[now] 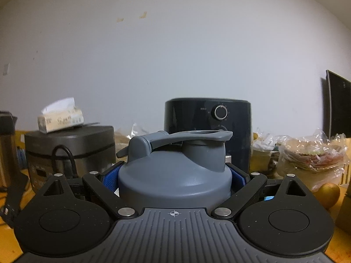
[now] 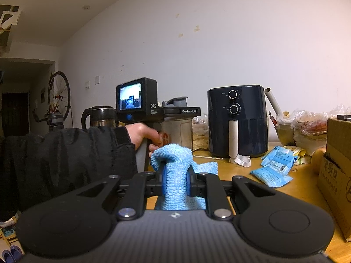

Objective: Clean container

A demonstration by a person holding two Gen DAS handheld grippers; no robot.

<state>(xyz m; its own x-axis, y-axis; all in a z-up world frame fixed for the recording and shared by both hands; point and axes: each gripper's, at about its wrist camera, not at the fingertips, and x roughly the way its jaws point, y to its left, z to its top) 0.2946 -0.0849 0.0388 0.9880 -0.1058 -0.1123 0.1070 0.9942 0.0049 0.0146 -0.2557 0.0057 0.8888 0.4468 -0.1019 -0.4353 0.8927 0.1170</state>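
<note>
Between the left gripper's [image 1: 174,178] blue pads sits the grey-lidded container [image 1: 175,171], clamped at its shoulders, so keep it level and bring the blue cloth [image 2: 175,175], pinched in the right gripper's [image 2: 175,180] narrow jaws, against its side with firm strokes.

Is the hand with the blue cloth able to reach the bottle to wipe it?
Probably yes. The right gripper pinches the cloth, and the bottle held in the left gripper sits just ahead with only open air between; the left hand is below it.
</note>
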